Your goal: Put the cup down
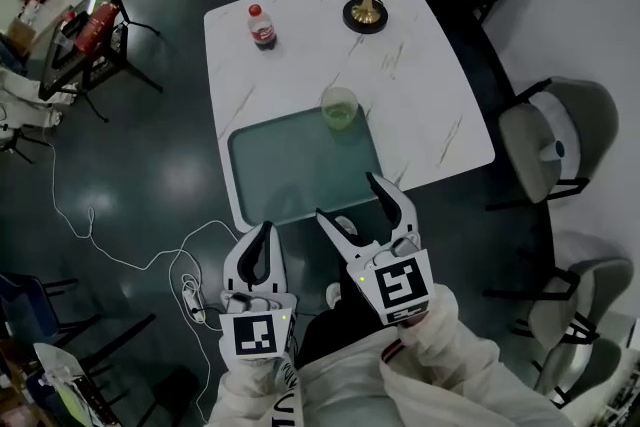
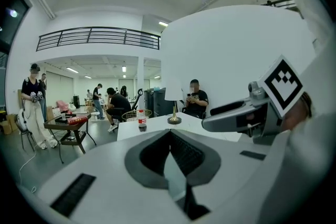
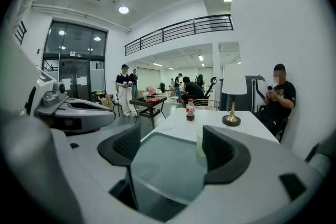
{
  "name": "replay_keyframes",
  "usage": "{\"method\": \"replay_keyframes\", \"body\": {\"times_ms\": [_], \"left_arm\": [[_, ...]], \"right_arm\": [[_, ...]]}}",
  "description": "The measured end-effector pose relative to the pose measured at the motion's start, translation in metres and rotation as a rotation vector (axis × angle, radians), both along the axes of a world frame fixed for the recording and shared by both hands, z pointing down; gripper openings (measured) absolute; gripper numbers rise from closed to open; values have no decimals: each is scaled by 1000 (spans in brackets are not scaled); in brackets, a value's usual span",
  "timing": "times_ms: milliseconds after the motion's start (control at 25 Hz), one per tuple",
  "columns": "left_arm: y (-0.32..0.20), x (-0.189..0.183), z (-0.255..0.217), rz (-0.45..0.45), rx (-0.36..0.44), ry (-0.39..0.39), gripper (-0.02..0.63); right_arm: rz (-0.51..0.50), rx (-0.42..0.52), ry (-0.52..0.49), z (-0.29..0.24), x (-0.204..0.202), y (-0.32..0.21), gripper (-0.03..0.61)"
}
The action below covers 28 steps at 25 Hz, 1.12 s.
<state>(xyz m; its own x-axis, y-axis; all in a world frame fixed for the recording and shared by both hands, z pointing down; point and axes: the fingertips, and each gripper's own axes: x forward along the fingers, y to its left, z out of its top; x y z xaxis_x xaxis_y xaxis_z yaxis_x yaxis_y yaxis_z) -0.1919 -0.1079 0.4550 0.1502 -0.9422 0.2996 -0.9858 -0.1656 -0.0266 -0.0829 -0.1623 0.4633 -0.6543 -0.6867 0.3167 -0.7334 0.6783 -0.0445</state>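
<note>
Cup [image 1: 340,107]: pale green and translucent, a plain tumbler with no handle. It is standing upright with its open mouth upward.
Cup, place: it is sitting at the far edge of the tray [image 1: 290,170], toward the tray's right corner. You cannot tell whether its base is resting on the tray or on the table just beyond.
Cup, contact: nothing is touching it. Both of your grippers are hanging well short of it, over the near side of the tray.
Right gripper [image 1: 346,196]: you are holding it with its jaws spread wide and nothing between the pads. In the right gripper view the cup is showing past the inner edge of the right-hand jaw, apart from it.
Left gripper [image 1: 263,235]: you are keeping its jaws together at the tips, gripping nothing.
Tray: dark green-tinted and rectangular with rounded corners. It is lying flat at the near edge of the table.
Table [image 1: 420,85]: white with a marbled top.
Cola bottle [image 1: 262,25]: red cap and dark contents, standing upright on the far left of the table, well apart from the cup.
Lamp [image 1: 366,12]: white shade on a brass stem with a round dark base, standing at the far edge of the table.
Sleeves [image 1: 440,355]: you are wearing white, and the cuffs are showing behind both grippers.
</note>
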Motion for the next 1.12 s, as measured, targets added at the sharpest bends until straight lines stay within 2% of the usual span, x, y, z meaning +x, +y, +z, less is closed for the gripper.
{"method": "replay_keyframes", "body": {"times_ms": [80, 280, 600, 880, 1120], "left_arm": [[14, -2, -7, -11, 16, 2, 11], [50, -5, -27, -34, 14, 8, 11], [88, 2, -71, -17, 112, 34, 11], [119, 17, -87, 36, 128, 47, 11], [133, 27, -106, 62, 163, 45, 11]], "right_arm": [[17, 11, -1, -8, 2, 12, 373], [19, 43, 5, -34, 8, 44, 296], [-13, 40, -28, -59, 0, 100, 202], [-59, 26, -8, -68, -6, 149, 199], [-66, 36, 12, -82, 0, 167, 185]]}}
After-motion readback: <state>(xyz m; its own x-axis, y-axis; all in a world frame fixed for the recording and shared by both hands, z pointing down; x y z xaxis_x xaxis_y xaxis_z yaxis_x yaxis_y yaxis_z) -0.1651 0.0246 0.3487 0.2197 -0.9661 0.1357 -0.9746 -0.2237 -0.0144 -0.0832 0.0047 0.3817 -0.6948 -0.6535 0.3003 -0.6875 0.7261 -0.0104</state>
